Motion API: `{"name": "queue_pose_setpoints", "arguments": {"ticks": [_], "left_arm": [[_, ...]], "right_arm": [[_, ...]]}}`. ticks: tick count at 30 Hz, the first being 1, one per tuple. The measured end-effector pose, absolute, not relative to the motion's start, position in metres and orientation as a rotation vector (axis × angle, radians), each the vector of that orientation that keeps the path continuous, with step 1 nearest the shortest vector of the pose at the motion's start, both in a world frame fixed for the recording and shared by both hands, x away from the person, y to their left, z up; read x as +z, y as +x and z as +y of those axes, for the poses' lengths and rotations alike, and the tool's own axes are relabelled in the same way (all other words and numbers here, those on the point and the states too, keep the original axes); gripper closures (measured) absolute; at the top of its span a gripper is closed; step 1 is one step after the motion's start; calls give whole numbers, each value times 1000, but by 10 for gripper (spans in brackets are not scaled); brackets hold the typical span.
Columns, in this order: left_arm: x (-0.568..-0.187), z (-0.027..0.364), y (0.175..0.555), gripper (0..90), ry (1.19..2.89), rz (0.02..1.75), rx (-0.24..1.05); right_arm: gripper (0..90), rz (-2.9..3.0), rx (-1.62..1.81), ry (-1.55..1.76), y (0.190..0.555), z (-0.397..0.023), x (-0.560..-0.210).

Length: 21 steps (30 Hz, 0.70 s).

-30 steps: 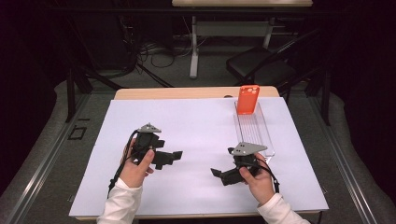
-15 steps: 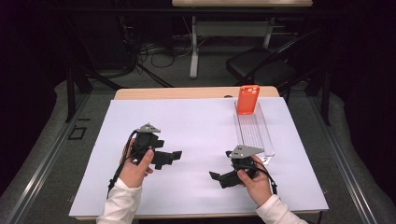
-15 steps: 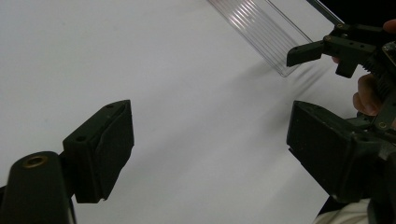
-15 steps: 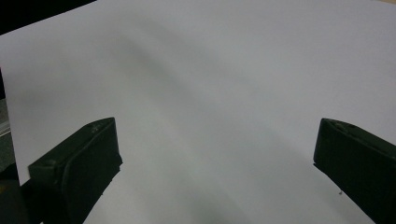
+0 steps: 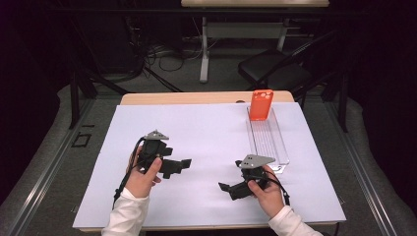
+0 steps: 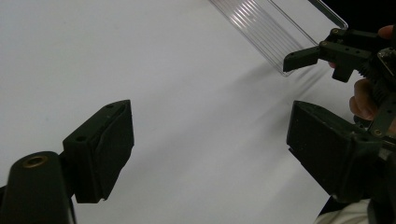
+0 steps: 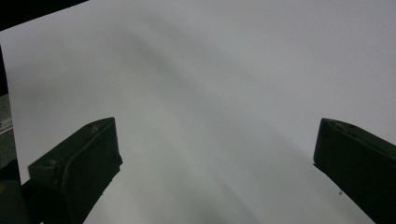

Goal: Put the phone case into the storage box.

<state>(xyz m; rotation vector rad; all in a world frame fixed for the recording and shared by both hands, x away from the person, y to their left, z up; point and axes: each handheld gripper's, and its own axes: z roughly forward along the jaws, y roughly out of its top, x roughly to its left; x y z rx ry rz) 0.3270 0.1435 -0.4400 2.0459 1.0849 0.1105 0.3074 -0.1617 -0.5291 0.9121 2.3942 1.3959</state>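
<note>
my left tool (image 5: 183, 162) and right tool (image 5: 227, 187) are black with grey three-cornered plates, trailing cables, white sleeves.

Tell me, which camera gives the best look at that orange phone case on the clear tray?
The high view. There the orange phone case stands upright at the far end of the clear tray, whole and unblocked. The left gripper view catches just the tray's near end beside the right claw. The right gripper view looks down on white paper.

My left gripper (image 5: 183, 163) and right gripper (image 5: 224, 187) hover over the white sheet (image 5: 206, 132), jaws wide apart, tips facing each other.
</note>
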Motion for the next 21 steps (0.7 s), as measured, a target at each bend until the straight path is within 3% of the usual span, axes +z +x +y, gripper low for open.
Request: {"name": "queue_pose_setpoints", "arguments": {"ticks": [21], "left_arm": [[-438, 153, 328, 155, 2023, 1106, 116]], "right_arm": [[1, 2391, 1405, 926, 308, -163, -530]]}}
